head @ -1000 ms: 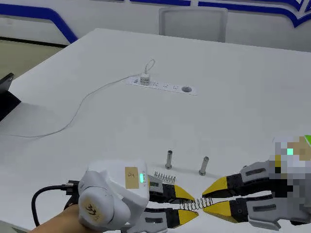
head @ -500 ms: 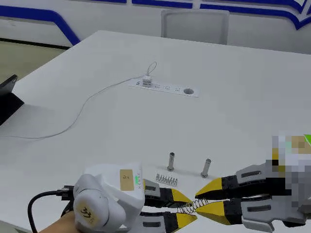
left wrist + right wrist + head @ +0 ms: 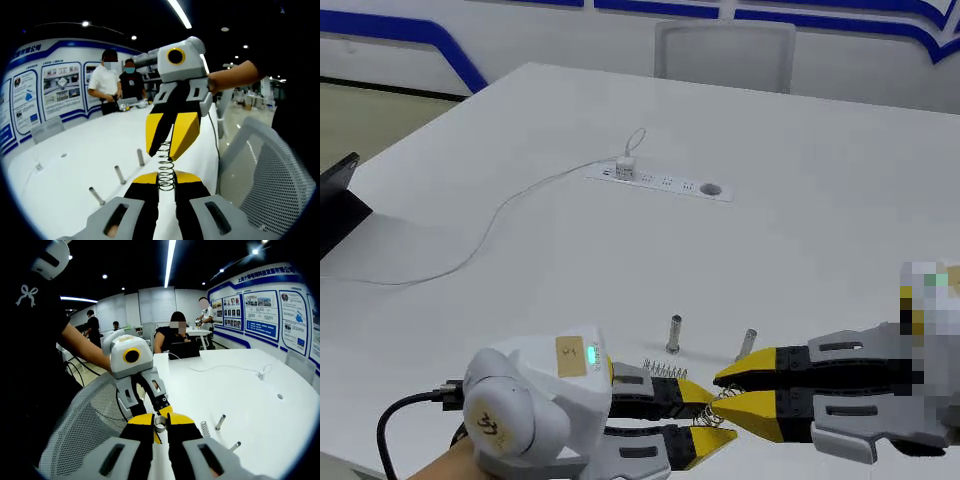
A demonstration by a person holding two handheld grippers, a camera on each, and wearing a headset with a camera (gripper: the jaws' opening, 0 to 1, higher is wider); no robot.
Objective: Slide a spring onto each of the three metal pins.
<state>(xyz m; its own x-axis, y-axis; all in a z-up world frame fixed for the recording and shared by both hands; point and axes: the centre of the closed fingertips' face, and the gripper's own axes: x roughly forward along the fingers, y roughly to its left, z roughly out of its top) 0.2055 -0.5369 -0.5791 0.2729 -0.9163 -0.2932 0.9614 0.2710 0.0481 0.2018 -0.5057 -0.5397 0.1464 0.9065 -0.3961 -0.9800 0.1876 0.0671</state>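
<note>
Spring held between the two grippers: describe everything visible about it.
The spring is a slim coil of bare silvery wire, running across the short gap between the yellow tips. One end is pinched in the left gripper, the other in the right gripper, whose view shows its open round end. It is held above the table.

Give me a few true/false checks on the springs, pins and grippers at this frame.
1. The left gripper and the right gripper both grip one spring. True.
2. One of the three pins carries a spring. False: all three are bare.
3. A second spring lies on the table by the pins. True.
4. The pins lie flat. False: they stand upright.
5. Nothing is plugged into the power strip. False: a white charger sits near one end.
</note>
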